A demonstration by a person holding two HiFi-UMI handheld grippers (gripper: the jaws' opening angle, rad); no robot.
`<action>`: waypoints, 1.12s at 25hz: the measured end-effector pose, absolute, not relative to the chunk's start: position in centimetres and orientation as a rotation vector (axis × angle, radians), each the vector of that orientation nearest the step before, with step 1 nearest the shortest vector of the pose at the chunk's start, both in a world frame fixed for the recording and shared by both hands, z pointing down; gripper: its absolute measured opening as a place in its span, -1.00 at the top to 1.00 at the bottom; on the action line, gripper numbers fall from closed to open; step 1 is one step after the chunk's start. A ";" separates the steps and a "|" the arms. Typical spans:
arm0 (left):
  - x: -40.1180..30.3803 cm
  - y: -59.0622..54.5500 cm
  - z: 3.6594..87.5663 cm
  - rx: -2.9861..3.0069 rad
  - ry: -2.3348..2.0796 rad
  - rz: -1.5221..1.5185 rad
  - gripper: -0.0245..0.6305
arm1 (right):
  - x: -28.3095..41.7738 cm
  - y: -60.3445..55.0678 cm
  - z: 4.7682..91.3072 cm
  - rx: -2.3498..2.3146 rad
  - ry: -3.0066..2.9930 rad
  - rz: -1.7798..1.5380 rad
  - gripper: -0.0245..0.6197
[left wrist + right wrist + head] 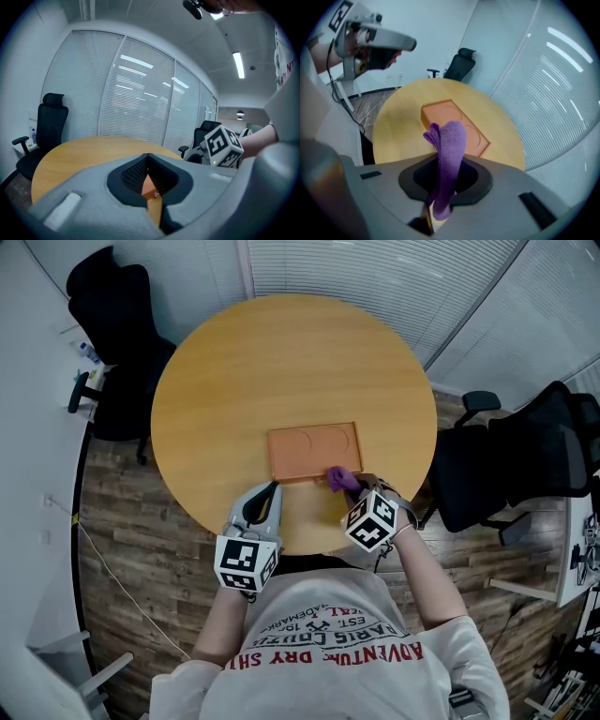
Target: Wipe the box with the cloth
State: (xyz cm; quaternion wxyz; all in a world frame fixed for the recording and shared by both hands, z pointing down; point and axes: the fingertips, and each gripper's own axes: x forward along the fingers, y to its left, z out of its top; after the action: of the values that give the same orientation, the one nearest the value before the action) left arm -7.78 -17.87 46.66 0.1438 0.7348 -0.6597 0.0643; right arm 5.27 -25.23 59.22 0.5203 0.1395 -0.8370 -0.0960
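Observation:
A flat orange box (314,452) with two round shapes pressed into its top lies on the round wooden table (234,381), toward the near edge; the right gripper view shows the box (454,123) ahead. My right gripper (347,486) is shut on a purple cloth (339,478), held at the box's near right corner. The cloth (447,154) stands up between the jaws. My left gripper (268,493) is shut with nothing in it, just off the box's near left corner. Through its closed jaws a sliver of the box (150,186) shows.
A black office chair (117,320) stands at the table's far left and another black chair (525,460) at the right. Window blinds (375,277) run behind the table. The floor is wood plank (122,521).

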 end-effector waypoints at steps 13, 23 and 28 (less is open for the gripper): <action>-9.5 -18.3 39.5 2.189 -2.047 0.099 0.90 | 2.6 -28.2 42.2 0.856 -2.569 -0.075 0.73; -10.6 -17.7 37.0 2.170 -2.134 0.064 0.90 | 3.0 -26.9 38.4 0.917 -2.791 0.000 0.74; -10.3 -17.3 36.9 2.148 -2.141 0.056 0.90 | 2.6 -25.9 38.8 0.855 -2.817 -0.027 0.74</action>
State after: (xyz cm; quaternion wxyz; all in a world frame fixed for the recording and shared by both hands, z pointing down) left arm -10.32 -17.35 36.94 0.0542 0.7072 -0.7047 0.0186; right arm 2.62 -25.87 38.78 0.0986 0.2889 -0.9522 -0.0090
